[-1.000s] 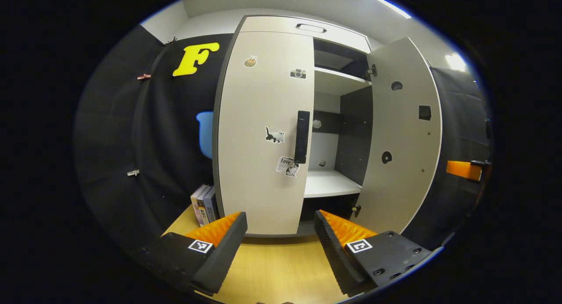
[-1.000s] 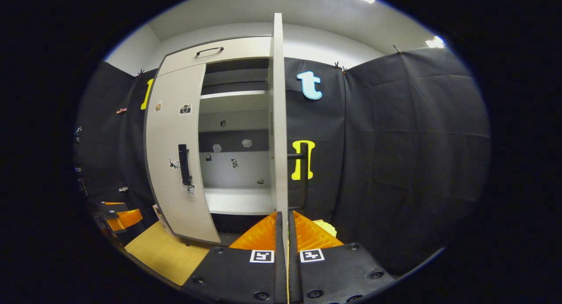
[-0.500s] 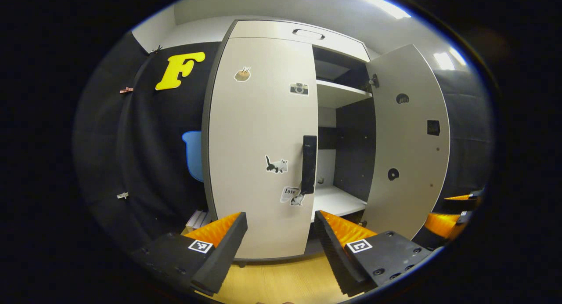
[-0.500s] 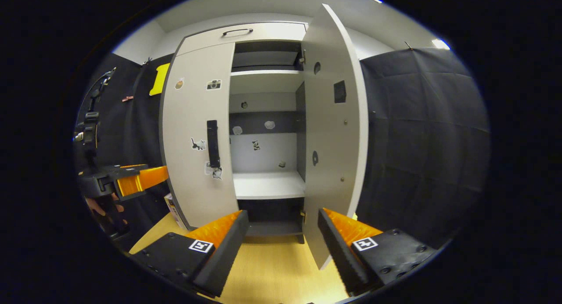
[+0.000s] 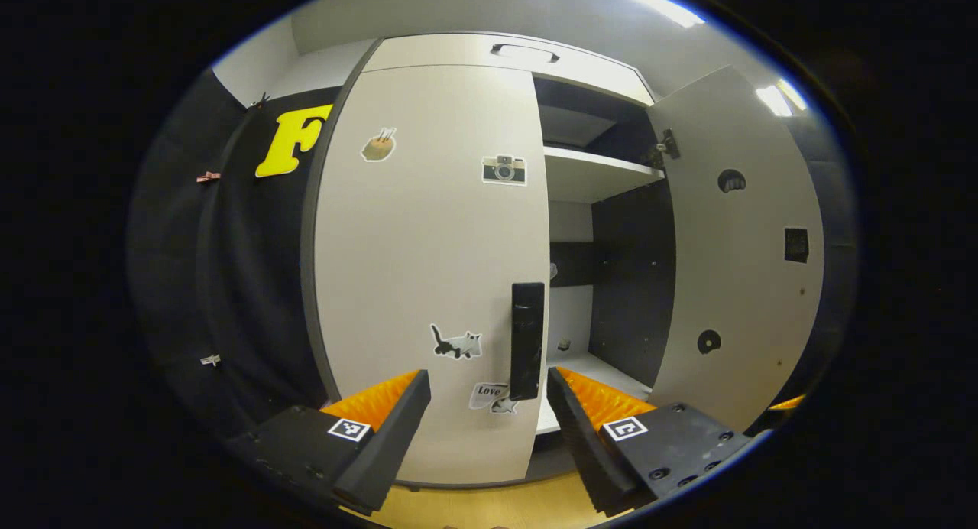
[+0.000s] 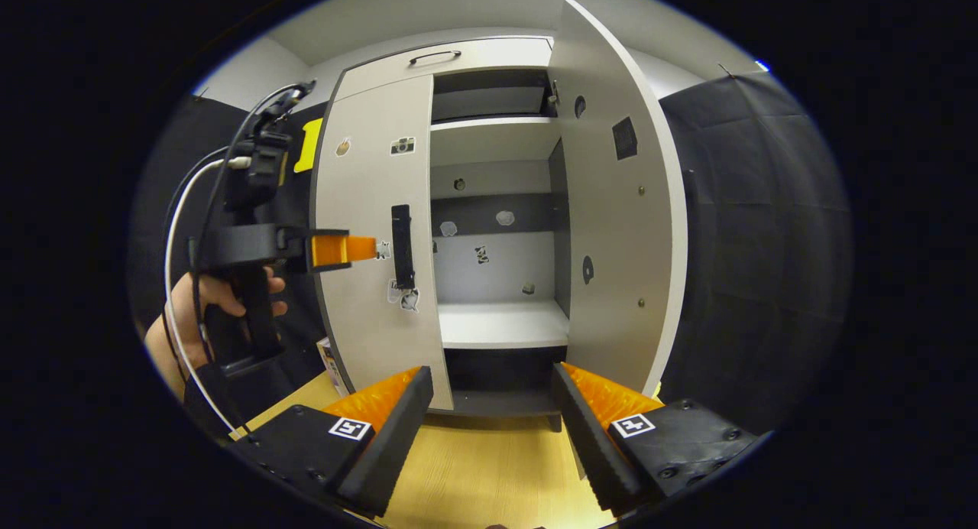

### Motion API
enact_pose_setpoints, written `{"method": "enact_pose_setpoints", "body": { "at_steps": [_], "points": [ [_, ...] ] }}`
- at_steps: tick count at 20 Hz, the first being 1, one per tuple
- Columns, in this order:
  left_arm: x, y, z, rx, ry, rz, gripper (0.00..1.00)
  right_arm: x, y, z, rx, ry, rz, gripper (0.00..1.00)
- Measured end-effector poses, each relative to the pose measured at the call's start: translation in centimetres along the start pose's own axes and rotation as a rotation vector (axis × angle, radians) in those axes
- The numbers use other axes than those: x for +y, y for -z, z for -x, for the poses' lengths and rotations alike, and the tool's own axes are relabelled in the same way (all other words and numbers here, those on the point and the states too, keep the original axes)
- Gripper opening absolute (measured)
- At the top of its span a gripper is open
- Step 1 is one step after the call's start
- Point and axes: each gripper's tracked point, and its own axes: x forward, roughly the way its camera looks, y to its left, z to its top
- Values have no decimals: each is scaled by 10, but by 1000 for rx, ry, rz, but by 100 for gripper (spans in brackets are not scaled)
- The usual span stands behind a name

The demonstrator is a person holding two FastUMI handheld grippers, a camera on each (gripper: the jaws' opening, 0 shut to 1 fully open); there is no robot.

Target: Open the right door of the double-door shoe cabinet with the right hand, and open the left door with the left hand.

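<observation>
The pale shoe cabinet's left door (image 5: 428,269) is closed and carries stickers and a black vertical handle (image 5: 527,342). My left gripper (image 5: 489,407) is open, close in front of that handle, which shows between the fingertips and a little beyond them. The right door (image 5: 733,269) stands swung wide open. In the right gripper view, the left gripper (image 6: 367,249) is held by a hand (image 6: 199,307) just left of the handle (image 6: 402,246). My right gripper (image 6: 493,407) is open and holds nothing, low in front of the cabinet, apart from the open right door (image 6: 619,231).
Inside the cabinet are a white shelf (image 6: 500,322) and an upper shelf (image 6: 489,139). A drawer front with a handle (image 6: 434,56) tops the cabinet. The cabinet stands on a wooden tabletop (image 6: 474,475). Books (image 6: 330,361) lean at its left foot. A white cable (image 6: 172,254) trails from the left gripper.
My right gripper let go of the right door's edge, opened and drew back; the door now stands wide. My left gripper rose and closed in on the left door's handle.
</observation>
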Motion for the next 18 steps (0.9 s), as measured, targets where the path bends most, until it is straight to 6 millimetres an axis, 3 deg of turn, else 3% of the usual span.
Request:
{"method": "enact_pose_setpoints", "body": {
  "at_steps": [5,10,12,18],
  "points": [
    [-17,7,-42,35,-22,-20,95,-16,6,-1,9,-41,-30,98],
    [-14,18,-71,81,-73,-11,93,-48,17,-4,36,-21,22,98],
    [-14,16,-77,74,-87,12,86,-58,18,-6,47,-20,22,98],
    [-23,16,-87,82,-111,46,57,-59,21,-10,53,-97,16,98]
  ]
}}
